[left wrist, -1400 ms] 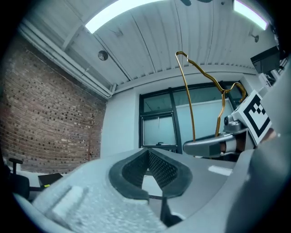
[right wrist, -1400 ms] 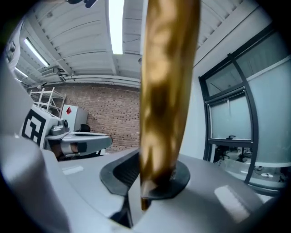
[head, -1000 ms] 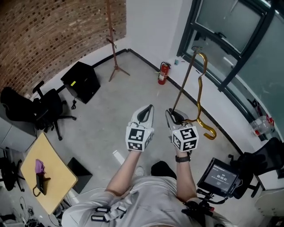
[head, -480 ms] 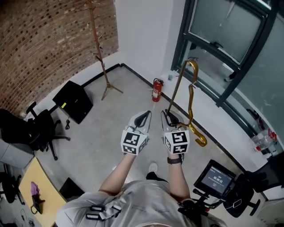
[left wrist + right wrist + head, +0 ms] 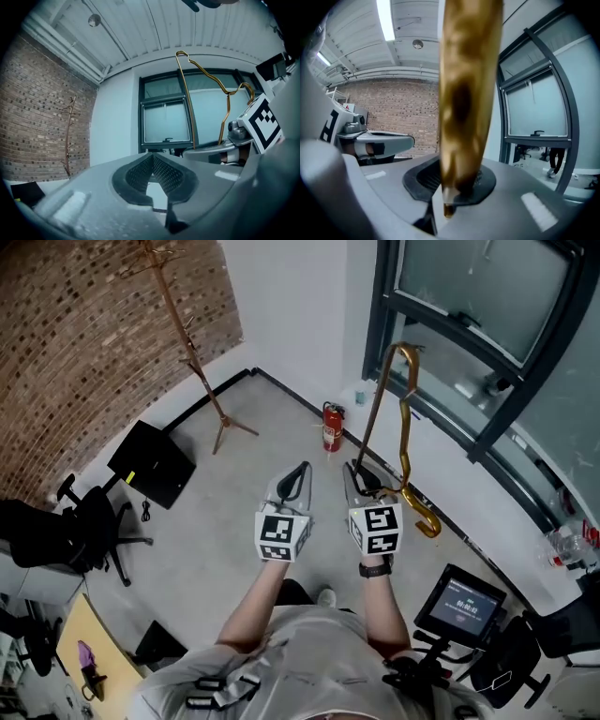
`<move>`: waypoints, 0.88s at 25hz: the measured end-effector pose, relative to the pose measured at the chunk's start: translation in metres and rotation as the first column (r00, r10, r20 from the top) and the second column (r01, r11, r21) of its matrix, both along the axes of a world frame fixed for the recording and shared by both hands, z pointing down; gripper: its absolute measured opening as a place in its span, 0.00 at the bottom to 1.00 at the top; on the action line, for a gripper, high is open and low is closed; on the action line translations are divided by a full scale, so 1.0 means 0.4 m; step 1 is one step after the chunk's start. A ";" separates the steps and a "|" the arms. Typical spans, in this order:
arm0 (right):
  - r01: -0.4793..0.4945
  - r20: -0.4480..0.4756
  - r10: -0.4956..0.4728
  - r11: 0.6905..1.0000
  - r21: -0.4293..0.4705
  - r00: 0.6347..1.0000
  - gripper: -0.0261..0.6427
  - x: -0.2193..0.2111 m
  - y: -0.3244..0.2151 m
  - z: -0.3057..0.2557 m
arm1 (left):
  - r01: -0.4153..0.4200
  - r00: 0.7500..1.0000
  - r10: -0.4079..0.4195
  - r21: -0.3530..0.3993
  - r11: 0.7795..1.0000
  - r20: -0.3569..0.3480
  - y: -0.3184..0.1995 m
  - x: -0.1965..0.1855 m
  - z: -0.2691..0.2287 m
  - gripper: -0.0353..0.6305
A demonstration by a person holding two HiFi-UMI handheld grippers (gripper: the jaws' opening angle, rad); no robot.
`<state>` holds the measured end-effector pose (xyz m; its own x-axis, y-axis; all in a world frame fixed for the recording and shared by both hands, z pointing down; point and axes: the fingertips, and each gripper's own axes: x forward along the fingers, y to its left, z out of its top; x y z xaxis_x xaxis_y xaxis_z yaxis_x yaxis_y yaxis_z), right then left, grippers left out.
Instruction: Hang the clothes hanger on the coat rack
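A gold metal clothes hanger (image 5: pixel 405 418) stands upright from my right gripper (image 5: pixel 354 471), which is shut on its lower end. In the right gripper view the hanger (image 5: pixel 465 98) fills the middle, blurred, clamped between the pads. My left gripper (image 5: pixel 301 469) is held level beside it, shut with nothing in it; its pads (image 5: pixel 161 172) meet. The wooden coat rack (image 5: pixel 184 343) stands in the far left corner by the brick wall, well ahead of both grippers. The left gripper view shows the coat rack (image 5: pixel 69 136) at the left and the hanger (image 5: pixel 185 98) at the right.
A red fire extinguisher (image 5: pixel 329 427) stands against the white wall ahead. A black box (image 5: pixel 150 463) and an office chair (image 5: pixel 86 526) sit left. Dark window frames (image 5: pixel 487 427) run along the right. A screen on a stand (image 5: pixel 459 601) is near right.
The whole view has advanced toward the corner: the coat rack and black box slid left, the extinguisher came nearer. Both grippers keep their pose, the hanger still held.
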<state>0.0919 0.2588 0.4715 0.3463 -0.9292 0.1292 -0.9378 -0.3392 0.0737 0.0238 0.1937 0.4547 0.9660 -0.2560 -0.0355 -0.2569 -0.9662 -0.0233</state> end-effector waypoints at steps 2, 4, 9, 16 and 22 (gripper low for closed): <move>0.024 0.015 -0.024 0.999 -0.027 1.000 0.12 0.018 -0.043 0.023 | 0.021 0.999 -0.021 -0.005 1.000 0.026 -0.040 0.018 0.016 0.05; 0.053 0.009 -0.053 0.998 -0.046 0.999 0.12 0.036 -0.095 0.040 | 0.032 0.999 -0.031 -0.023 0.999 0.040 -0.086 0.045 0.025 0.05; 0.174 0.006 -0.175 0.978 -0.118 0.985 0.12 0.084 -0.234 0.125 | 0.038 0.999 -0.038 -0.090 0.995 0.004 -0.212 0.170 0.071 0.05; 0.200 0.052 -0.194 0.966 -0.164 0.980 0.12 0.303 -0.482 0.155 | 0.133 0.989 -0.137 -0.076 0.988 -0.055 -0.526 0.377 0.041 0.05; 0.303 0.082 -0.293 0.933 -0.192 0.953 0.12 0.418 -0.801 0.097 | 0.203 0.976 -0.206 -0.048 0.978 -0.066 -0.813 0.491 -0.019 0.05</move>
